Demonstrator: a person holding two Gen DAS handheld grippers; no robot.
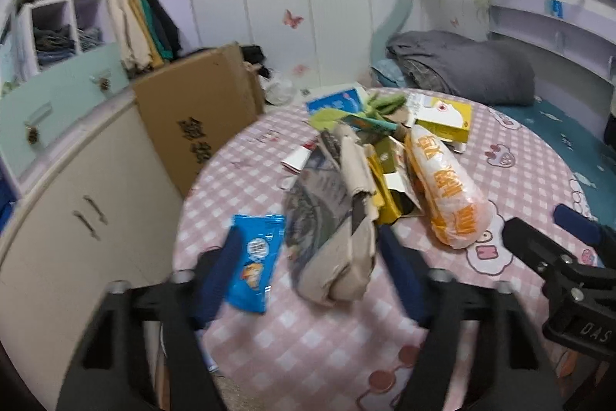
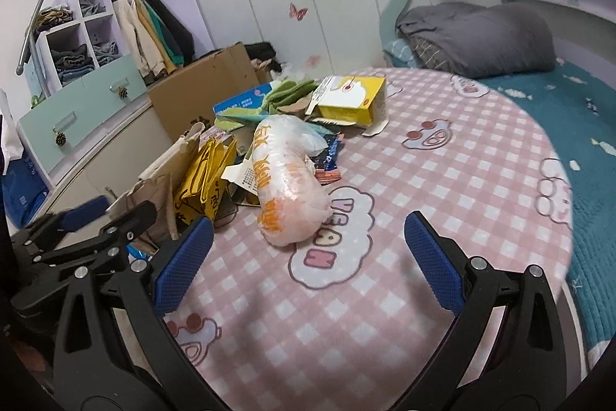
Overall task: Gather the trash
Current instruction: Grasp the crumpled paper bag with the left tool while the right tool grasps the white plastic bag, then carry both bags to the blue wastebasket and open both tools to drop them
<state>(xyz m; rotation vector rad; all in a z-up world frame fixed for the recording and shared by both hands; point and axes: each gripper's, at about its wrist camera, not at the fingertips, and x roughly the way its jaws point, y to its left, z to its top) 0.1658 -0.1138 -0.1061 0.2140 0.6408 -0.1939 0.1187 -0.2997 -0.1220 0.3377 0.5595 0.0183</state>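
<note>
A heap of trash lies on a pink checked blanket (image 1: 308, 353). In the left wrist view my left gripper (image 1: 310, 278) hangs low over it, jaws apart. A blue snack wrapper (image 1: 254, 264) and a crumpled brown paper bag (image 1: 335, 218) lie between its fingers, and the pads do not press on either. A clear plastic bag with orange print (image 1: 446, 187) lies to the right, with a yellow box (image 1: 442, 118) behind it. My right gripper (image 2: 310, 260) stands open over bare blanket, just short of the plastic bag (image 2: 287, 187), with nothing between its fingers.
A tall cardboard box (image 1: 200, 114) stands against the bed's left side beside a white cabinet (image 1: 77, 218). A folded grey duvet (image 1: 462, 64) lies at the back. A teal bedspread (image 2: 558, 110) shows to the right. A yellow packet (image 2: 200, 187) sits in the heap.
</note>
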